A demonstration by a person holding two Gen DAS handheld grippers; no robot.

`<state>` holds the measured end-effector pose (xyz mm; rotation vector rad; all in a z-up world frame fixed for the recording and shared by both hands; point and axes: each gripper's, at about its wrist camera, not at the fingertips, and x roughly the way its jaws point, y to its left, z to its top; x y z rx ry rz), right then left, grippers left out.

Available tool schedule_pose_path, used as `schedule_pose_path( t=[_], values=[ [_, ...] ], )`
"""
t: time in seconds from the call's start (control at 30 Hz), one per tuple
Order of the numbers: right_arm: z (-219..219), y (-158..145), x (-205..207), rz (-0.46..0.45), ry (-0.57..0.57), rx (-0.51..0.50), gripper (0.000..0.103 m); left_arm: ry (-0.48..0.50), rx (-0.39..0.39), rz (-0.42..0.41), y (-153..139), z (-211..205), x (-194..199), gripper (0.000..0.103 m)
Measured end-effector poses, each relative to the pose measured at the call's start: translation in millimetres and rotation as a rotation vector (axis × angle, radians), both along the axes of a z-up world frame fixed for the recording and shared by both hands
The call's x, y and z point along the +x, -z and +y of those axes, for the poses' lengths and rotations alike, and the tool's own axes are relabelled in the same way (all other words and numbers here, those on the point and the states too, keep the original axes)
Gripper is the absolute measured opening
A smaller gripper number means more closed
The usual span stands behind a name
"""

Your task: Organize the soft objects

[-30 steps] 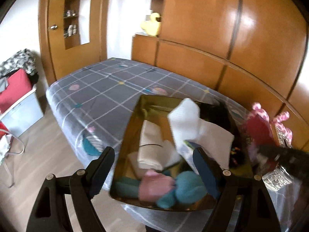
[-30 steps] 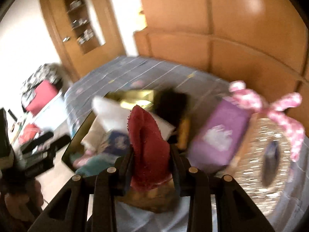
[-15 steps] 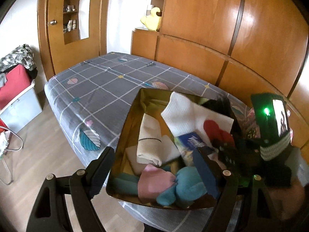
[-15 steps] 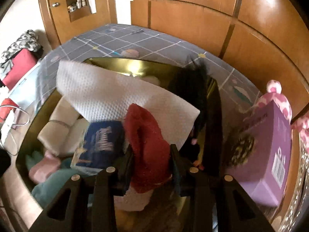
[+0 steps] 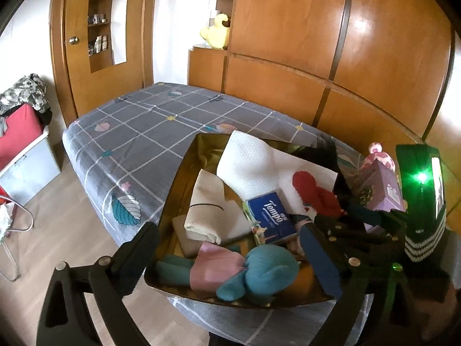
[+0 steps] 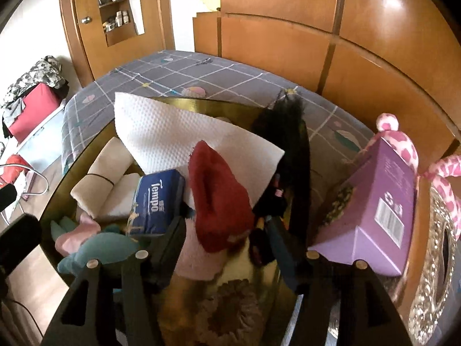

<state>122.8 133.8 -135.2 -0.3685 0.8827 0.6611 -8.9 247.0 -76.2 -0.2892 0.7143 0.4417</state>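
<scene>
Both your wrist cameras are looking steeply down along their fingers, facing the wooden wall (image 5: 288, 57); both are sharing the gold tray (image 5: 184, 178) (image 6: 72, 173) on the bed (image 5: 144, 132), the right sitting nearer.

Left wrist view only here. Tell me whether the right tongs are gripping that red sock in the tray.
Observer: No. The right tongs have just been opening; the red sock lies between them with both pads clear of it, partly on the paper towel.
Operator: Report what lies past the purple box.
Observer: A glittery silver frame, with a pink spotted plush beside it, both outside the gold tray.
</scene>
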Motion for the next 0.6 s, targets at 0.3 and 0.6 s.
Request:
schedule_pose_path(
  t=[0.3, 0.6],
  values=[
    [-19.9, -18.0, -18.5, -0.079, 0.029, 0.042, 0.065, 0.028, 0.038, -0.013, -8.9, -19.9, -3.1, 0.103],
    [-58.3, -38.9, -42.2, -0.196, 0.163, 0.086, 0.065, 0.063, 0.047, -0.014, -10.7, -43.9, -6.8, 0.103]
  ],
)
